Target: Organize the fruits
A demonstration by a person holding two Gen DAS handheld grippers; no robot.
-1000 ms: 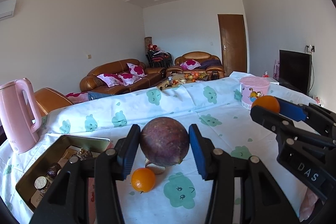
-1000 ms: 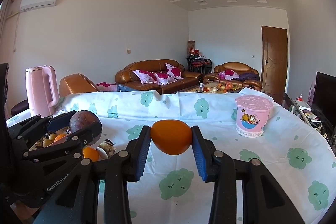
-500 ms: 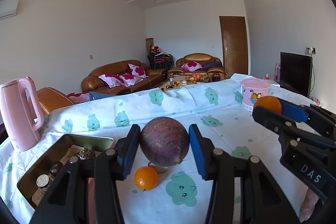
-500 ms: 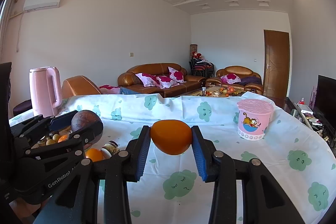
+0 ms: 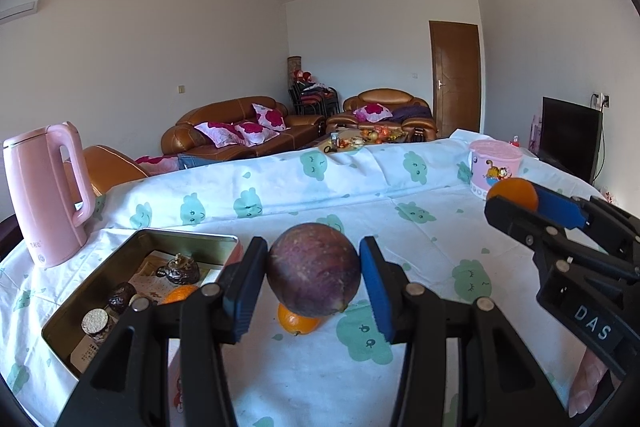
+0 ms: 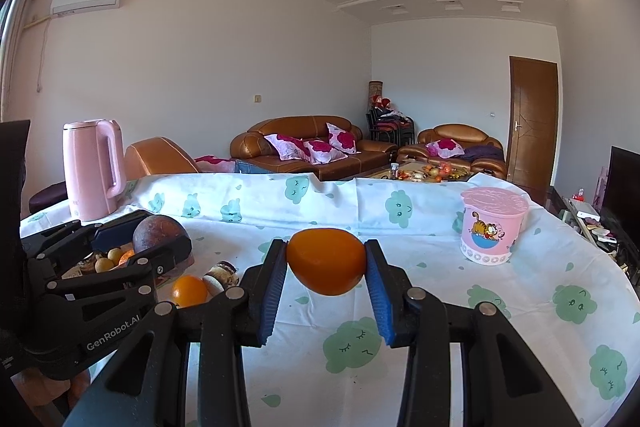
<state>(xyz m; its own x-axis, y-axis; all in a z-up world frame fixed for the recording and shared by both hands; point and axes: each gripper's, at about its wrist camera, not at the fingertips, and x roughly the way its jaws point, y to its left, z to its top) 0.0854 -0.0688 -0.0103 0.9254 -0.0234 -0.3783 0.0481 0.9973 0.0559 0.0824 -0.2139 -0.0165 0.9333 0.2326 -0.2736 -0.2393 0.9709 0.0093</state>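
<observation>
Purple-brown and faintly speckled, the passion fruit [image 5: 313,270] sits clamped between the blue pads of my left gripper [image 5: 313,281], held up off the table [image 5: 440,227]. My right gripper [image 6: 326,277] is closed on an orange [image 6: 326,261], pinched at both sides so it hangs clear of the cloth. From the left camera I can see that same orange at the tip of my right gripper, off to the right and near the pink lidded cup [image 5: 495,165] that stands toward the table's far right edge.

On the white tablecloth [image 6: 440,307] with its green cloud print, a second, smaller orange [image 5: 298,323] lies loose, partly hidden under the passion fruit in the left view. Just beside it, in the right view, lies a small pale and brown object [image 6: 220,273] I cannot identify.

Toward the table's left edge is an open metal tin [image 5: 188,237]. Inside it I can make out a few dark round pieces, a cork-topped item, some paper and a bit of orange fruit; the right camera also shows small yellowish fruits there, half covered by my left gripper. A pink kettle [image 5: 44,195] stands at the far left corner of the table, behind the tin.
</observation>
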